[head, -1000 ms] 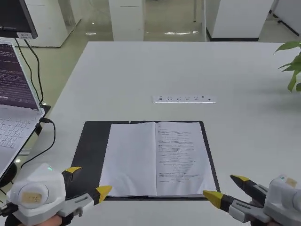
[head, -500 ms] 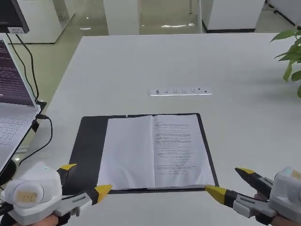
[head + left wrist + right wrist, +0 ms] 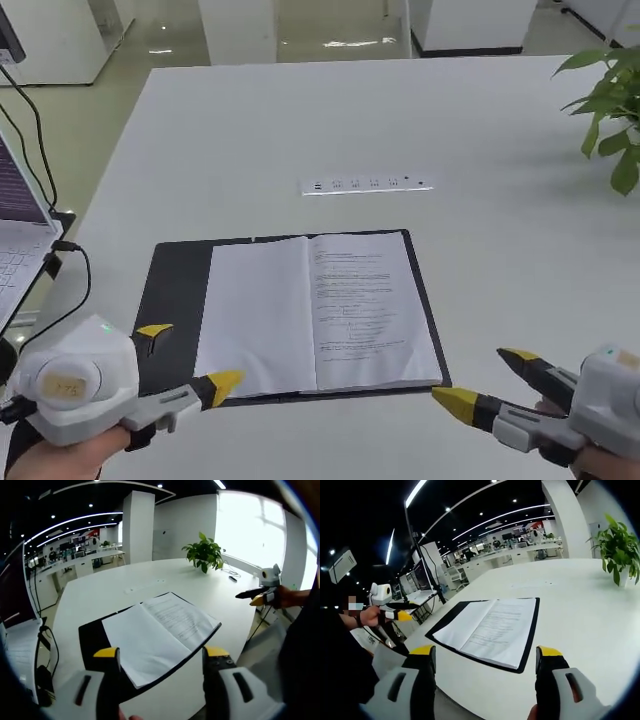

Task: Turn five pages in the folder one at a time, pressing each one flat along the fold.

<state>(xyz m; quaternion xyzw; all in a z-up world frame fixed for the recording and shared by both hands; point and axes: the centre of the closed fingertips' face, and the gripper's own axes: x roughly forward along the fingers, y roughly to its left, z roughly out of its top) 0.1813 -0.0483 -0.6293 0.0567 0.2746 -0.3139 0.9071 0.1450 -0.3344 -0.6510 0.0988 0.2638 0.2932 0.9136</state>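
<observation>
In the head view the folder [image 3: 176, 300] lies open and flat on the white desk [image 3: 480, 150], with a blank page [image 3: 255, 315] on the left and a printed page [image 3: 365, 305] on the right. The left claw [image 3: 190, 357] is at the folder's near-left corner with its jaws spread and nothing between them; I cannot tell if a tip touches the cover. The right claw [image 3: 487, 378] is just off the near-right corner, also spread and empty, apart from the folder. Beyond the folder a power strip [image 3: 365, 184] is set in the desk. A plant [image 3: 610, 100] stands at the far right, and a laptop [image 3: 15, 235] with a black cable [image 3: 80, 290] is at the left edge.

In the left gripper view the folder's near corner reaches toward the gap between the wide-spread jaws. The right claw shows well off to the right, and the plant stands at the far side of the desk.

In the right gripper view the folder lies ahead of the spread jaws, clear of both tips. The left claw is at the left. Behind is an open office with white pillars and ceiling lights.
</observation>
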